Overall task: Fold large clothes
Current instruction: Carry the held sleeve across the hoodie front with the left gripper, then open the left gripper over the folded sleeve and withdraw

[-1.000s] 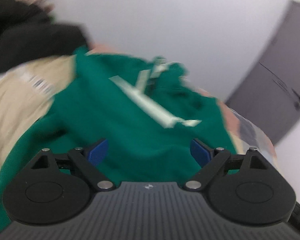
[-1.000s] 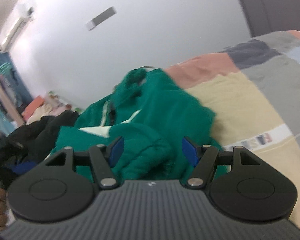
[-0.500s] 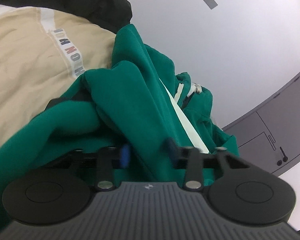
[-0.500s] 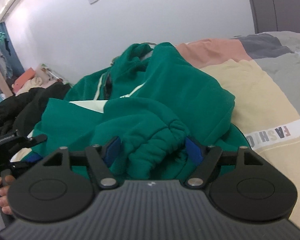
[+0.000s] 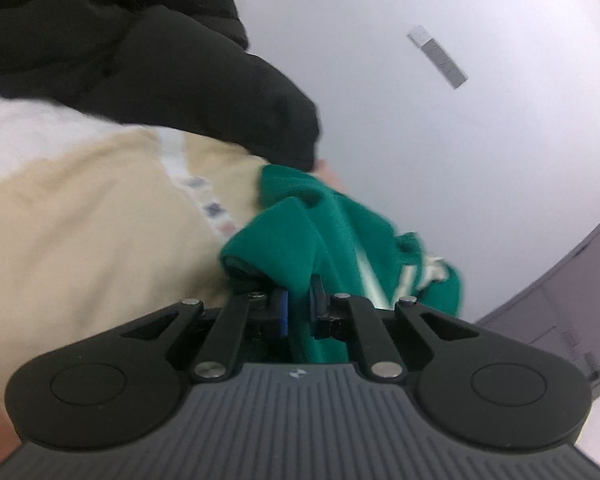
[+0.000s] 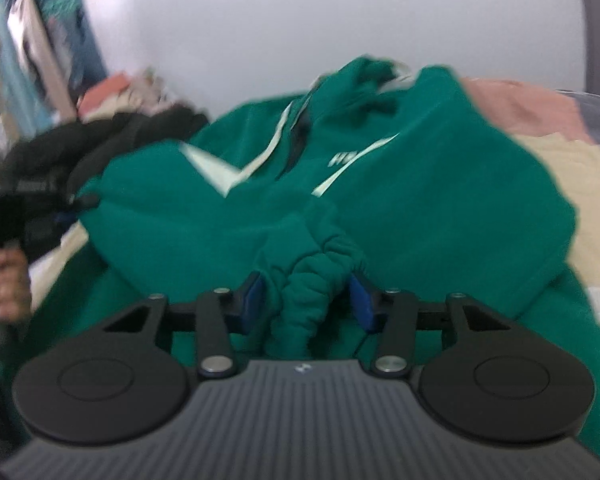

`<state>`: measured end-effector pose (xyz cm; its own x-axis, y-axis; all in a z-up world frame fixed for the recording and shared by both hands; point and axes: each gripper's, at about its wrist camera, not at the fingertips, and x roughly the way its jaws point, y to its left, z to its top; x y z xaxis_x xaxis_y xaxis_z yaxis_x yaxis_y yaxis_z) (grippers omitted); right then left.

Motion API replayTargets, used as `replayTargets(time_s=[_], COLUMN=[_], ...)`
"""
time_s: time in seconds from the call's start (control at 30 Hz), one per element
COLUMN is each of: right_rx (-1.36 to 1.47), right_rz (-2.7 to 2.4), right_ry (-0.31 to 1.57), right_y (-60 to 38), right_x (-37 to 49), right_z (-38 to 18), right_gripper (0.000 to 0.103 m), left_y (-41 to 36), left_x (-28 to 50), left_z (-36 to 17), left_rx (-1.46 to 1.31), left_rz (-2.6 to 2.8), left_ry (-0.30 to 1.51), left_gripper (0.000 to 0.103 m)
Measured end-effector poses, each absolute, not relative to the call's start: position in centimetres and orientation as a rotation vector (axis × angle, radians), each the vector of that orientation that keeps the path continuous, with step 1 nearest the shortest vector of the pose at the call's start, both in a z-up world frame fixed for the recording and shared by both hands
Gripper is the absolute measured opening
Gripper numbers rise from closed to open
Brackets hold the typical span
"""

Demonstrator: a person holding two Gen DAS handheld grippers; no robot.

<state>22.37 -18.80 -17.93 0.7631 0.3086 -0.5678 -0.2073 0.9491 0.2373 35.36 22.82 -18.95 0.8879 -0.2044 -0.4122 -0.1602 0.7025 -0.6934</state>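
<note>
Your left gripper (image 5: 299,300) has just clamped onto the green hoodie's (image 6: 420,200) edge; your right gripper (image 6: 306,300) is closing around its bunched cuff (image 6: 312,280), pads touching

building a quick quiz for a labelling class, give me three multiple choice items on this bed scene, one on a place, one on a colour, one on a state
1. Where does the black jacket lie, seen from the right wrist camera?
A. left of the green hoodie
B. right of the green hoodie
C. on top of the green hoodie

2. What colour is the garment in the left claw?
A. black
B. green
C. beige

3. How does the left claw stand?
A. wide open over bare bedding
B. shut on nothing
C. shut on a fold of cloth

Key:
1 A: it is heaped at the left edge beside the green hoodie.
2 B: green cloth runs between the pads.
3 C: the left claw has just been closing, and its pads pinch a fold of the green hoodie.
</note>
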Motion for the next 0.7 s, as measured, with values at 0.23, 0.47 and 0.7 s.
replayTargets(time_s=[0.23, 0.47, 0.7], right_rx=[0.149, 0.161, 0.184], right_rz=[0.277, 0.242, 0.221], right_ry=[0.675, 0.683, 0.618], right_y=[-18.3, -17.8, -18.1], right_x=[22.8, 22.6, 21.9], right_z=[-19.0, -18.6, -17.7], right_gripper=[0.051, 0.052, 0.053], left_y=[22.4, 21.1, 18.7], left_x=[35.6, 33.4, 29.2], left_z=[-20.3, -17.4, -13.4], left_rx=[-0.707, -0.529, -0.403], left_rz=[0.007, 0.117, 0.07], left_ry=[0.562, 0.531, 0.443], left_gripper=[0.012, 0.051, 0.058])
